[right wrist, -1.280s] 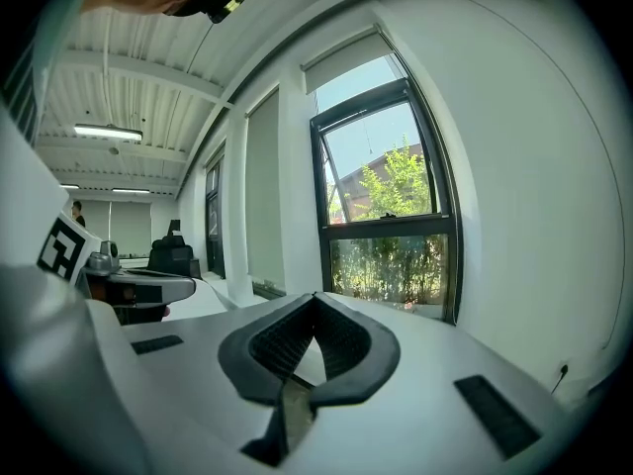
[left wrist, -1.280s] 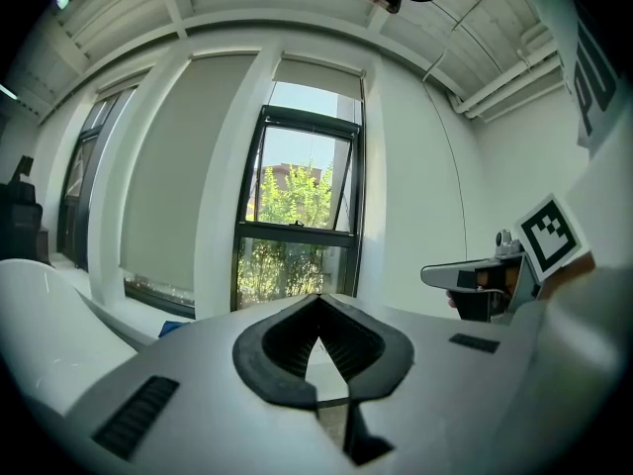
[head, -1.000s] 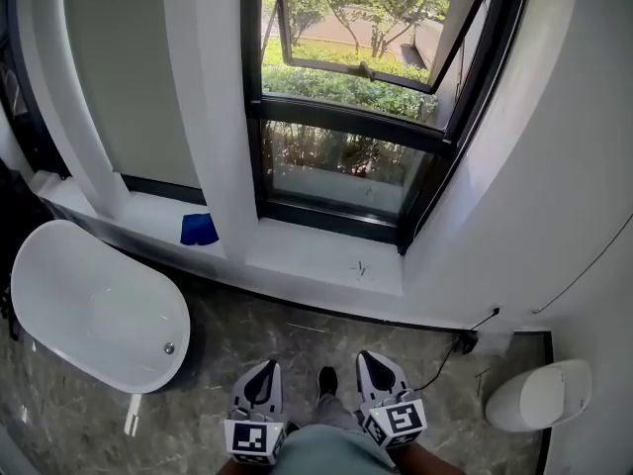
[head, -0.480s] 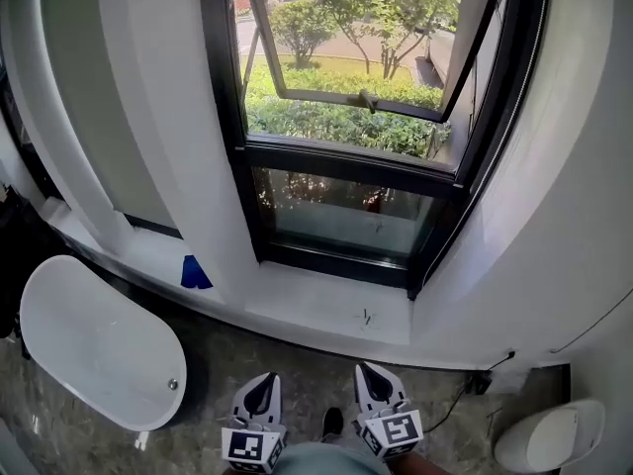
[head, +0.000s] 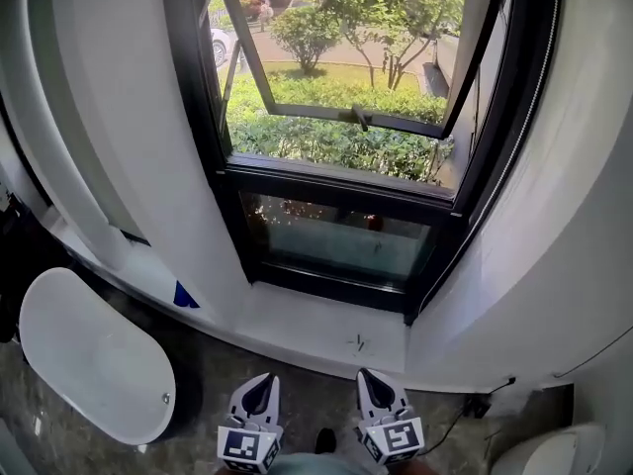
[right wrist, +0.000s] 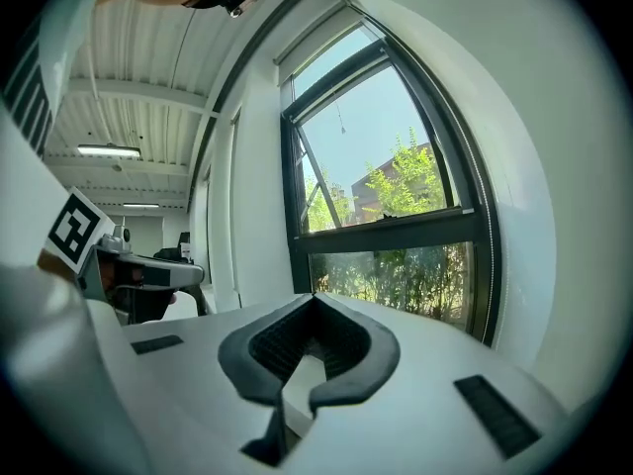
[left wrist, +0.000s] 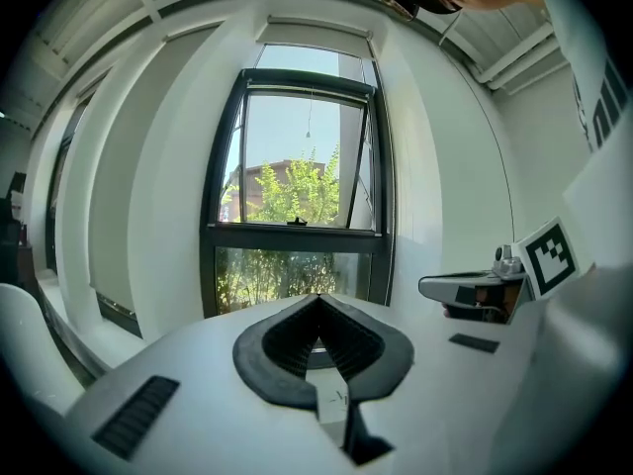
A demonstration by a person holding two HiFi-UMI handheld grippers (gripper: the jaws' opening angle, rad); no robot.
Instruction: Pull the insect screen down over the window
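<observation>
Bathroom window [head: 341, 156] at 12 o'clock, screen not yet down. I hold left gripper [head: 261, 388] and right gripper [head: 372, 384] at 6, both shut, empty, likely staged for reaching up.

Ahead of the left gripper [head: 261, 382] and right gripper [head: 369, 378], open floor [head: 208, 389] runs to the low sill [head: 316, 325] under the window [head: 341, 181]. A bathtub [head: 89, 354] stands left of the left gripper, with a pillar [head: 148, 146] ahead-left. The wall [head: 524, 265] closes in right of the right gripper, a cable [head: 447, 419] at its foot.
</observation>
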